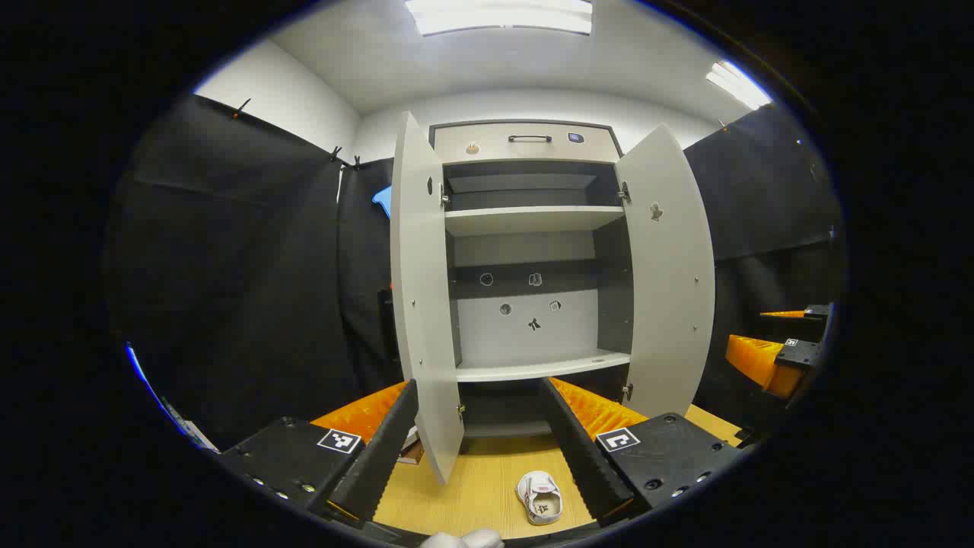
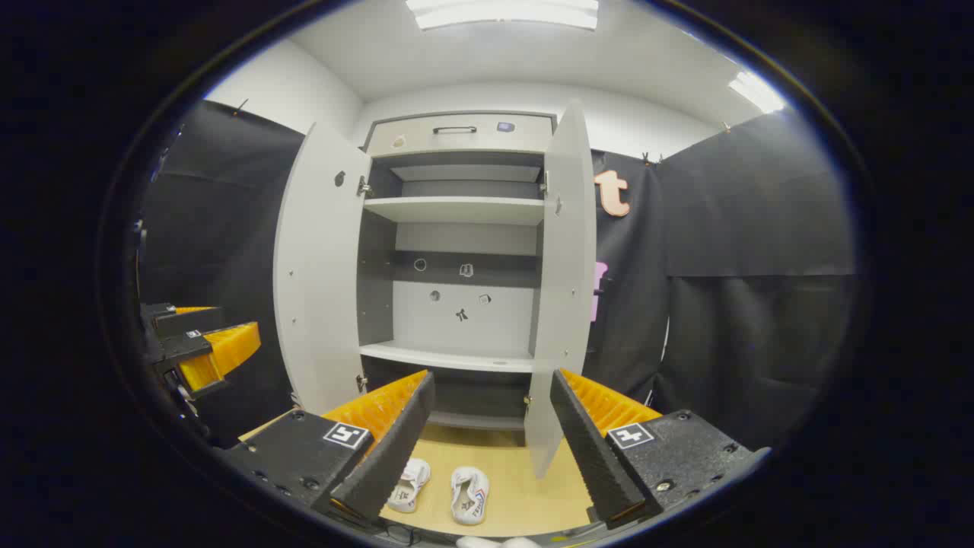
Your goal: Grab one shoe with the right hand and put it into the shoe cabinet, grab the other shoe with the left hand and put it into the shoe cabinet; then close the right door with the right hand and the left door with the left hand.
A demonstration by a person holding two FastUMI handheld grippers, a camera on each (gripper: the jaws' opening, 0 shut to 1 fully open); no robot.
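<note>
Two shoes (image 2: 440,491) lie side by side, long axes toward cabinet (image 2: 456,266); both tongs wide

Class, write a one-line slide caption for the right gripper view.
Open right gripper faces the cabinet, doors open, two shoes on the floor below.

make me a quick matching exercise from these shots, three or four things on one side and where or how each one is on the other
Things:
1. pair of white shoes
2. cabinet doors
3. middle shelf
4. drawer handle

States or places:
A. swung wide open
B. at the top of the shoe cabinet, above the shelves
C. on the wooden floor in front of the cabinet
D. bare, nothing on it

Pairs: 1-C, 2-A, 3-D, 4-B

Both tools, left and right, are open and hold nothing.
</note>
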